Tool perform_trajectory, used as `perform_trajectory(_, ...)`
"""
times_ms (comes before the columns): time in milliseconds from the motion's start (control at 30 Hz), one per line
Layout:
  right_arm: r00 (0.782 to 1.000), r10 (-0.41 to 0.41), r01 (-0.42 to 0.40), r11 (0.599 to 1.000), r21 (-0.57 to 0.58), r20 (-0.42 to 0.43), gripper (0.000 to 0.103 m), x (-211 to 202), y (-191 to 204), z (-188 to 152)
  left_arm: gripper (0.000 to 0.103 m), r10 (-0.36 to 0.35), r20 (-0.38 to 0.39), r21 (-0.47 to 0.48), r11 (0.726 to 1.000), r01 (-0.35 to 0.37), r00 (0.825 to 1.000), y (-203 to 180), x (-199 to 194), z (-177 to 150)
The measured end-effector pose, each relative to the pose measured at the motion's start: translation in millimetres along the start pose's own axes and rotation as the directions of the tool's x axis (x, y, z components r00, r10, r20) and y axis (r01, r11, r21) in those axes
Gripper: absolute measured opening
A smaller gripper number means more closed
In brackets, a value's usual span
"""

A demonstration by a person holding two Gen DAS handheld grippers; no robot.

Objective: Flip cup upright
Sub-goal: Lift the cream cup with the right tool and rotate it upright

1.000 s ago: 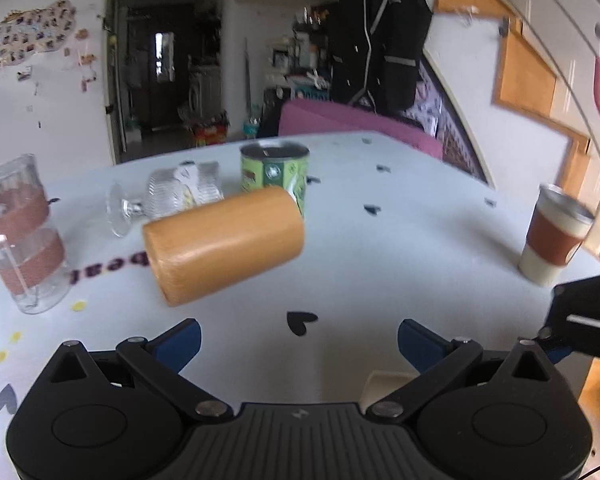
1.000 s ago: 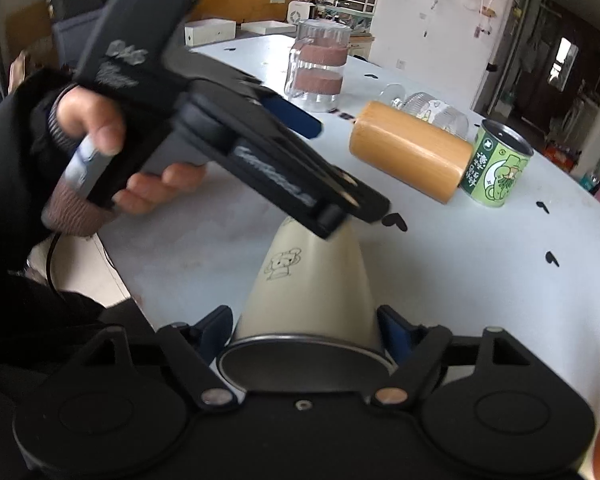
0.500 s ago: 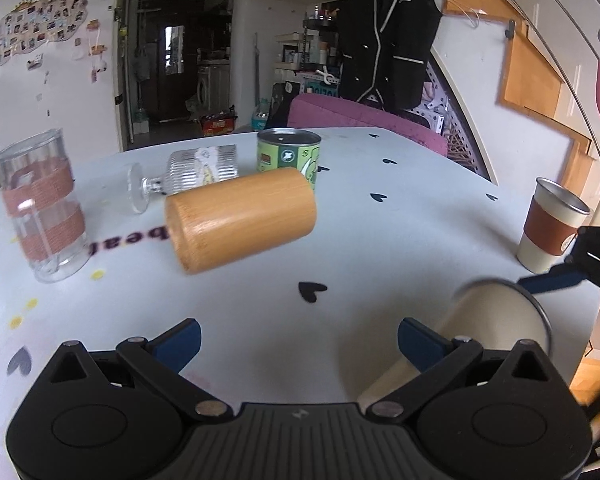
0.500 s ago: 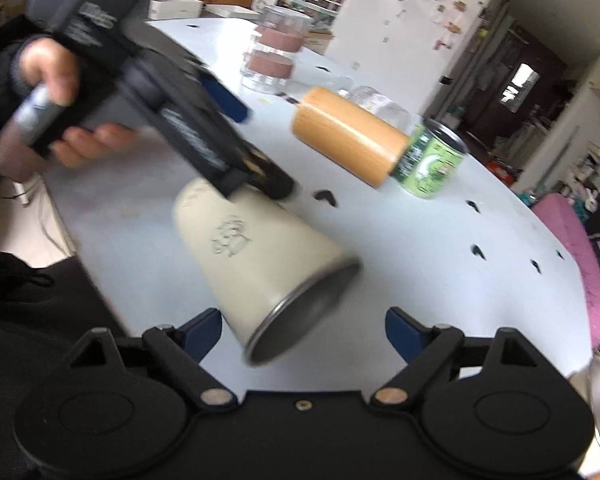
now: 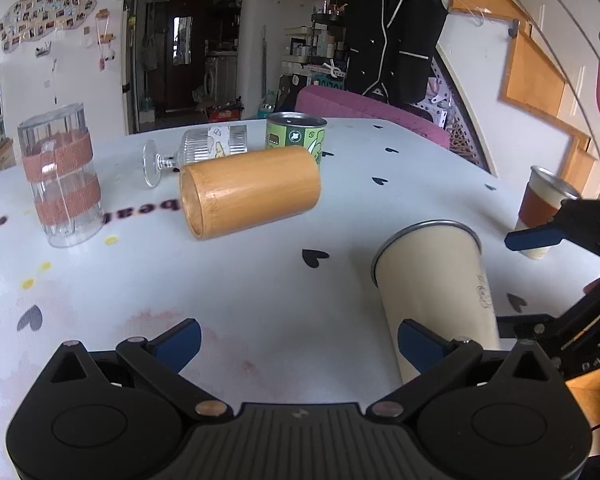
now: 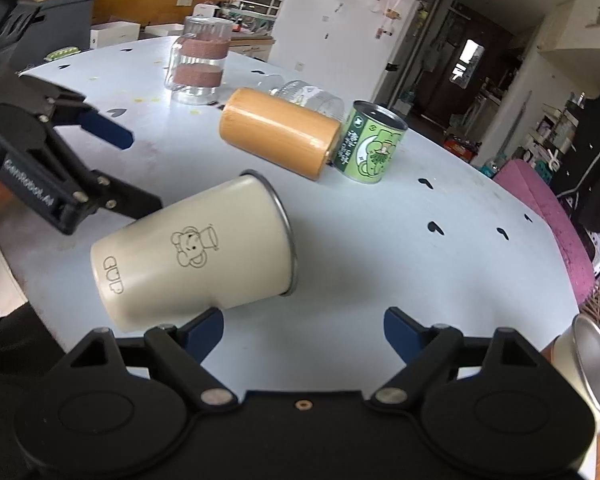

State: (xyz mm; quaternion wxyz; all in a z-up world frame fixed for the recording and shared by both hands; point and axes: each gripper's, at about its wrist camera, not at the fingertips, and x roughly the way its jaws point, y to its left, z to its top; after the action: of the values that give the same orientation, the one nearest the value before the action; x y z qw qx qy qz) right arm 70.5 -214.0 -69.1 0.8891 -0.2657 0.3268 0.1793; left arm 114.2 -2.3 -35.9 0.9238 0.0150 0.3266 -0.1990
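Worktop (image 5: 260,300) is lying pale and round under everything, printed with small black hearts and carrying a faint pinkish stain near the left claw (image 5: 298,342); the room behind is showing a dark doorway, a black jacket hanging on the wall and a pink chair at the far edge. Going down in size, a bamboo cylinder (image 5: 250,192) is lying on its side mid-worktop, touching or just beside a green tin (image 5: 296,134) standing upright behind it, with a ribbed stemmed glass (image 5: 204,150) lying tipped over nearby and a clear banded tumbler (image 5: 60,176) standing apart to the side. The cream cup (image 6: 196,260) with the bear drawing is sitting at the near edge between the two claws; in the right wrist view it is leaning heavily, mouth pointing toward the tin, while the left wrist view is showing it closer to standing with its steel rim uppermost, so the flip is looking partly done and the cup is not yet settled flat on its base. Both claws are spread wide and gripping nothing: the right claw (image 6: 304,330) has one fingertip close under the cup's base, and whether it is touching is unclear. Another sleeved cup (image 5: 546,208) is standing upright at the far right.
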Motion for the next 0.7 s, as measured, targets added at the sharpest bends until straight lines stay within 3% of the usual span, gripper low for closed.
perform_trajectory(100,1.0,0.008,-0.009,0.999,0.039,0.015,0.087,-2.5,-6.5,-1.9,0.1,-0.042,0.031,-0.08,0.996,0.045,0.999,7.1,-14.7,2.3)
perform_trajectory(233,0.999,0.025,-0.031,0.991,0.129,0.042,0.087,-9.8,-16.1,-6.4,0.092,-0.172,0.064,-0.124,0.976,0.179,0.983,-0.8,-32.2,8.3)
perform_trajectory(433,0.994,0.079,-0.099,0.944,0.316,0.077,0.087,-13.7,-31.4,-15.6,0.08,-0.273,-0.019,-0.105,0.957,0.269,0.962,-29.5,-21.4,8.9)
perform_trajectory(567,0.985,0.128,-0.169,0.859,0.484,0.116,0.087,-16.7,-47.2,-25.7,0.062,-0.275,-0.084,-0.111,0.958,0.265,0.958,-38.6,-6.0,5.7)
perform_trajectory(700,0.958,0.225,-0.287,0.694,0.66,0.18,0.089,-15.8,-61.4,-33.9,0.06,-0.261,-0.116,-0.097,0.963,0.25,0.958,-44.1,3.1,4.8)
